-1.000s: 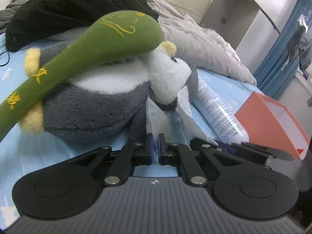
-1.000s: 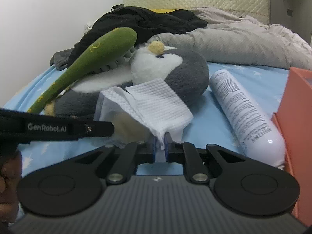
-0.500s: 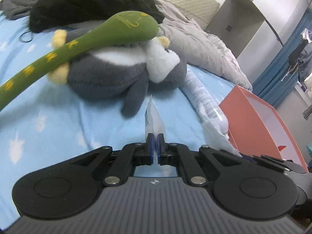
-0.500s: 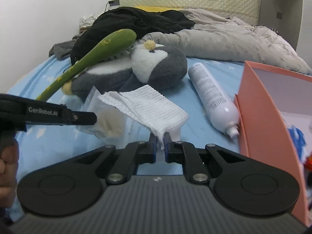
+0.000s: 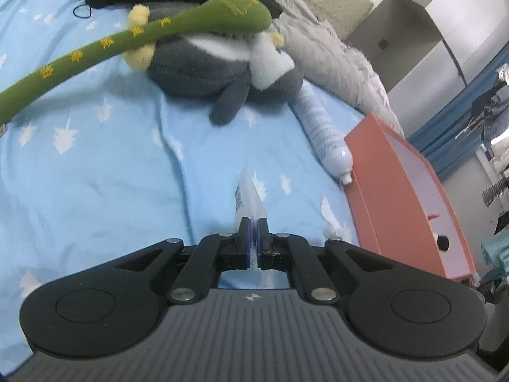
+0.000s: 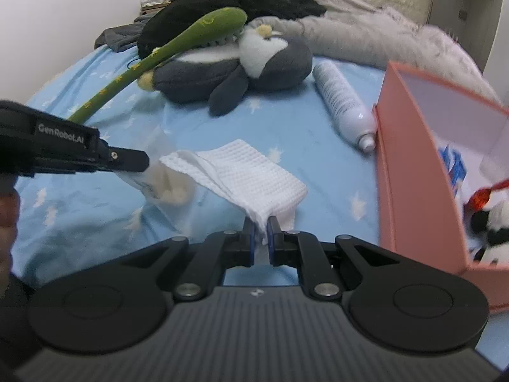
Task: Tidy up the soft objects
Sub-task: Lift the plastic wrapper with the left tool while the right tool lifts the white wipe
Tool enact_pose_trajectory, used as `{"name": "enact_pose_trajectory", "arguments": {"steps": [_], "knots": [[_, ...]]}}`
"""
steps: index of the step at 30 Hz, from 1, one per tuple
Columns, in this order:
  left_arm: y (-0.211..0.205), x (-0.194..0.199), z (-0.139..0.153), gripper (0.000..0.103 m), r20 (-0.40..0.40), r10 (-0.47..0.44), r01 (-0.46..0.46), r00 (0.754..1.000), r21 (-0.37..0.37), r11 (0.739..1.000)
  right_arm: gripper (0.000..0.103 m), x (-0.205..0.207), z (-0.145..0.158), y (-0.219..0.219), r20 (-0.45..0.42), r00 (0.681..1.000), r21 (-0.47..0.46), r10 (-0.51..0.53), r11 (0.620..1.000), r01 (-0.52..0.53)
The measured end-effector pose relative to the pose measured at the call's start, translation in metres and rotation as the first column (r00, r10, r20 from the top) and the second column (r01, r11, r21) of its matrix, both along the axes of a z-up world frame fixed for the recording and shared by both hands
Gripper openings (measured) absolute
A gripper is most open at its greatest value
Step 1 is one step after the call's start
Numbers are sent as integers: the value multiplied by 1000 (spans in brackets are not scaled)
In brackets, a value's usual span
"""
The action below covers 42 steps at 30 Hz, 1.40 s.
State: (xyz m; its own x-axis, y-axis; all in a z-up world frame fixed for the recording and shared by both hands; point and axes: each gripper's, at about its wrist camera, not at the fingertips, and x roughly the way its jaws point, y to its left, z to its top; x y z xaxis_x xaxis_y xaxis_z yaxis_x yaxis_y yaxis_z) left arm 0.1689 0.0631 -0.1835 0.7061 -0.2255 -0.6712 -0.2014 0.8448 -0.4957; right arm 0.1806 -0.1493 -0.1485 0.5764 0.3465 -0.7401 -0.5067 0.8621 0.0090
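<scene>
Left tool: clenched on the edge of a clear plastic bag, which is seen edge-on in the left wrist view as a thin sheet rising from between the pads. Right tool: clenched on one corner of a folded white waffle-weave cloth; the cloth is held up clear of the bed sheet and fans out ahead of and to the left of the pads. In the right wrist view the bag hangs from the left tool's tip, pale soft contents showing low inside it, just beside the cloth's far fold.

Step in hand, as judged: the cloth is either to be fed into the held bag or carried with it to the box; which is meant cannot be told. For it to be done well, both grips should be kept firm, the bag's mouth kept facing the cloth, and the cloth led in by its free fold so that it does not bunch at the rim.

Surroundings, outward: grey and white plush penguin lying on the sheet; green plush stem draped across it; white spray bottle beside the penguin, its cap end just beside the pink box; a black and white plush toy already inside the box; dark clothing and a grey quilt beyond.
</scene>
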Motion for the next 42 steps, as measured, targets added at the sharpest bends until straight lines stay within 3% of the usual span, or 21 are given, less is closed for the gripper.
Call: {"name": "enact_pose_trajectory", "arguments": {"steps": [5,7,9,11,18,24,28,30,33,42], "knots": [[7,-3,-10,8,-42,-6,5,999,-11,1000,17,0,-9,-8,-99,995,88,-8,996,17],[12,-2,-14,29,-49,-1,0,999,-27,1000,32,2,-9,-12,-126,992,127,-18,991,34],[16,-2,-17,37,-45,3,-5,999,-49,999,57,4,-11,-17,-160,986,175,-34,983,62],[16,1,-19,40,-44,0,-2,999,-56,998,62,5,-11,-23,-195,980,231,-46,969,91],[14,10,-33,42,-66,11,-16,998,-68,998,63,19,-25,-17,-256,960,290,-112,939,187],[13,15,-40,42,-81,6,-10,997,-45,999,64,25,-48,9,-246,964,211,-102,965,156],[14,16,-41,42,-77,6,-12,997,-75,997,55,24,-52,15,-211,974,179,-80,977,118],[11,18,-40,42,-79,-3,-1,997,-56,998,32,26,-51,15,-201,976,169,-79,979,114],[7,18,-38,42,-70,-17,14,997,-34,999,18,29,-50,14,-203,976,163,-78,980,112],[-7,25,-39,41,-95,-55,58,994,27,998,14,28,-41,6,-174,982,166,-77,980,107]]}}
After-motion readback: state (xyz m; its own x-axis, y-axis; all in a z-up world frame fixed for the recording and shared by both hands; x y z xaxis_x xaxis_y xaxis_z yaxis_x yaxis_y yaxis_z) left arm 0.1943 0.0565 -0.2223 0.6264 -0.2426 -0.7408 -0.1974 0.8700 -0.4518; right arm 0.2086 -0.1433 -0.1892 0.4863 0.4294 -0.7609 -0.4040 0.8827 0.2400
